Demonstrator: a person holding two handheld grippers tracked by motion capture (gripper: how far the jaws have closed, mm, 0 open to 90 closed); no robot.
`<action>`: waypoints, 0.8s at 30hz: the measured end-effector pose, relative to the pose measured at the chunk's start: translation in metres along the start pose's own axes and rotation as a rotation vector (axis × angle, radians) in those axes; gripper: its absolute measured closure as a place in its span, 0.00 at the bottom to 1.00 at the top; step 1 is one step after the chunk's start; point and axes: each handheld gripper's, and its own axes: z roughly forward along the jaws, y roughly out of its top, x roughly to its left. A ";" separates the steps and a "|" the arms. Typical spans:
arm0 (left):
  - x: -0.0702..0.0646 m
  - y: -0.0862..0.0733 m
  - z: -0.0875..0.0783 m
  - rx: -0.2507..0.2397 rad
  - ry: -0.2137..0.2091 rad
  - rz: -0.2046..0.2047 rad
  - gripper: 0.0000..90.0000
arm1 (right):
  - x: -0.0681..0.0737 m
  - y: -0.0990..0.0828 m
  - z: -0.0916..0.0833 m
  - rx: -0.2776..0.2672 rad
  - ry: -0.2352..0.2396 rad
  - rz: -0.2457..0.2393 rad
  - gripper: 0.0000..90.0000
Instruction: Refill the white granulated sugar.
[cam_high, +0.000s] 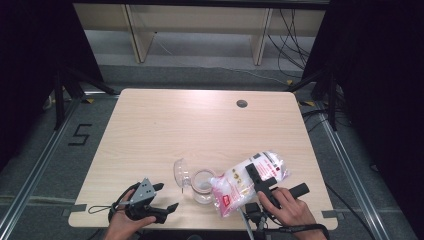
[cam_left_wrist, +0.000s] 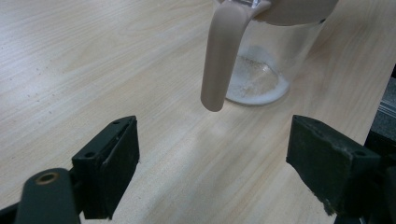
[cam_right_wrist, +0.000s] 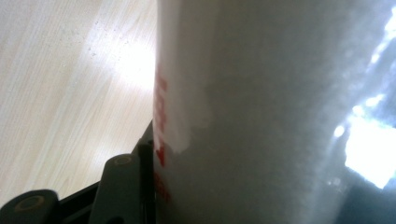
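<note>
right hand-held gripper (cam_high: 257, 181): clamped on bag (cam_high: 248, 181) | left hand-held gripper (cam_high: 167, 197): wide, empty

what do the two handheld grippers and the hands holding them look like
Both are black two-jaw tools. The left gripper carries a grey three-cornered plate and a thin black cable loop; its flat jaw pads look worn. The right gripper has a black handle. A dark strap circles the right wrist.

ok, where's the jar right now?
High view: the jar stands near the table's front edge, lid open, between the left gripper and the bag held by the right gripper.
</note>
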 end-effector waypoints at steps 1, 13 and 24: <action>0.000 0.000 0.000 0.000 0.000 0.000 0.19 | 0.000 0.000 0.000 0.000 0.000 0.000 0.54; 0.000 0.000 0.000 0.000 0.000 0.000 0.19 | 0.000 -0.001 -0.001 0.005 0.001 0.012 0.55; 0.000 0.000 0.000 -0.001 0.002 -0.005 0.19 | -0.003 -0.001 -0.002 0.000 -0.002 0.002 0.55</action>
